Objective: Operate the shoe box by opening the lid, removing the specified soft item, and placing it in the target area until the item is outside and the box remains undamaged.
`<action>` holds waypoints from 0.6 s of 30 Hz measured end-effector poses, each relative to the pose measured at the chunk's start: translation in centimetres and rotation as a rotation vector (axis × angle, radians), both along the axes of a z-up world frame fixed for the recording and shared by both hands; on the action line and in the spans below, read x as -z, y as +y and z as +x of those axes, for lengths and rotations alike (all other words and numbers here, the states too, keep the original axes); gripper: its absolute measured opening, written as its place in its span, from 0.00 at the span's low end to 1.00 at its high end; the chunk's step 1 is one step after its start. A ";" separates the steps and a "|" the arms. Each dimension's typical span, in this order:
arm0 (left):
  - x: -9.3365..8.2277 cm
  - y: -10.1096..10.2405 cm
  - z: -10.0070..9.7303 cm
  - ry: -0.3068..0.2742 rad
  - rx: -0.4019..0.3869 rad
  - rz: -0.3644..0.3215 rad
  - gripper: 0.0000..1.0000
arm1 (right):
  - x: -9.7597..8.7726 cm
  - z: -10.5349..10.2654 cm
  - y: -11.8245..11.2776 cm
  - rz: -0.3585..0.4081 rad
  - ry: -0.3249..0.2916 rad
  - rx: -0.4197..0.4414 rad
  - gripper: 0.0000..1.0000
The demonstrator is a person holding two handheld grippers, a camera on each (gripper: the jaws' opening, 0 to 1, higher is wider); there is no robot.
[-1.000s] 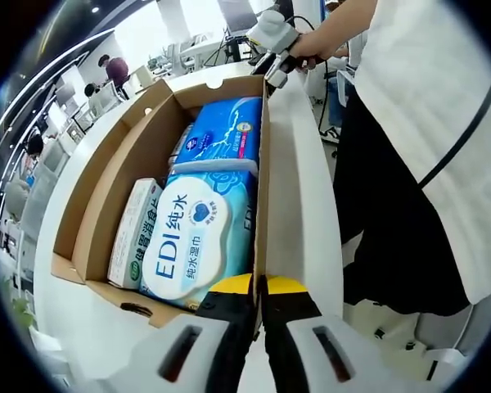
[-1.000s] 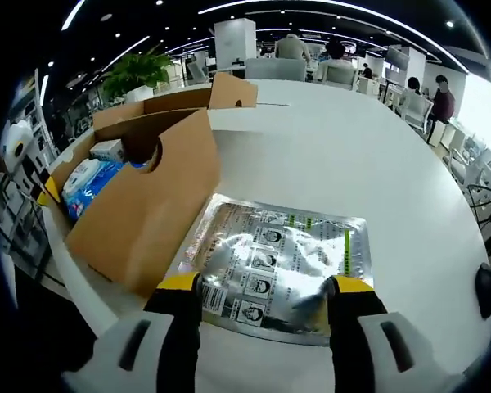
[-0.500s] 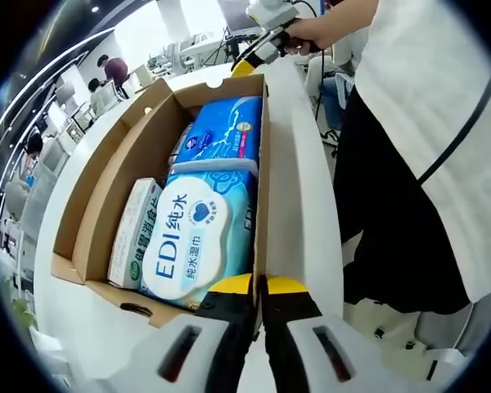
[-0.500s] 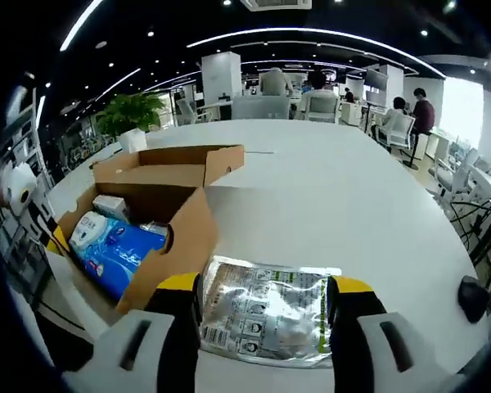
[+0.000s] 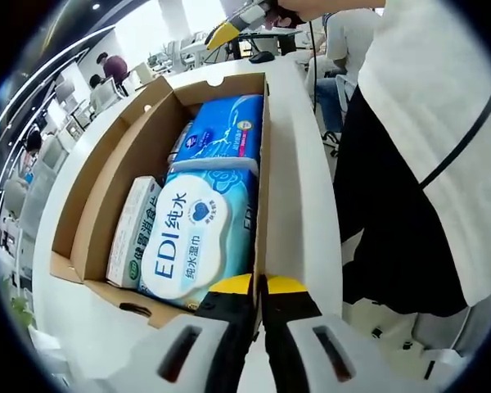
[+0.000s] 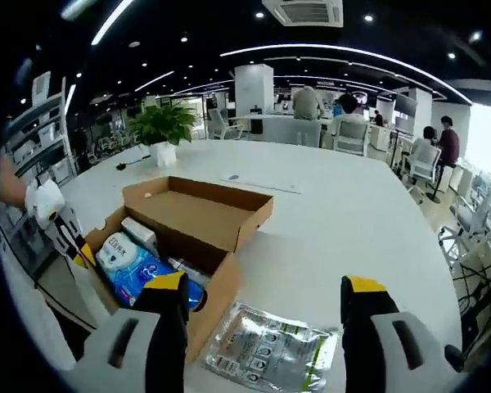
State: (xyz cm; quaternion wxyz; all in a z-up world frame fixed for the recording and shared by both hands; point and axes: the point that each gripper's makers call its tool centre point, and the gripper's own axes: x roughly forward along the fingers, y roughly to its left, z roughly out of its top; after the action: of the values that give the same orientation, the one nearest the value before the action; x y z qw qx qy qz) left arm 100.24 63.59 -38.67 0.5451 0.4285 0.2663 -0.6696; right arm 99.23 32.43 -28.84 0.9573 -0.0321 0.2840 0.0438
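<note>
Bright ceiling-strip lighting, window glare, strong fisheye edge distortion.

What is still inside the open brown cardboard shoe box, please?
Inside the brown cardboard shoe box: a blue-and-white EDI wet-wipes pack, a second blue soft pack behind it, and a narrow white carton alongside. Anything beneath these packs is covered.

Right gripper (image 6: 266, 307) lifted up, away from silver pouch (image 6: 272, 354); fingers (image 6: 170, 292) now spread wider.
</note>
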 end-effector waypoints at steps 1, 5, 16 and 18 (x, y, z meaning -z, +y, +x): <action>0.0 0.0 0.0 0.000 0.002 0.000 0.03 | 0.1 0.0 0.6 -0.006 0.012 -0.028 0.74; 0.1 0.0 0.1 0.013 -0.017 0.010 0.02 | 0.3 -0.2 2.4 -0.040 0.057 -0.134 0.62; 0.2 0.0 0.0 0.005 0.004 0.005 0.02 | 1.1 -0.5 7.0 -0.130 0.200 -0.485 0.56; 0.1 0.0 0.0 0.004 0.003 0.003 0.02 | 1.4 0.1 6.9 -0.176 0.209 -0.501 0.63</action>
State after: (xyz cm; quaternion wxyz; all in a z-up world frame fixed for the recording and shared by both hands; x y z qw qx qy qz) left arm 100.23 63.61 -38.80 0.5428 0.4283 0.2676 -0.6710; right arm 99.38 39.29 -30.26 0.8756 -0.1796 0.3673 0.2571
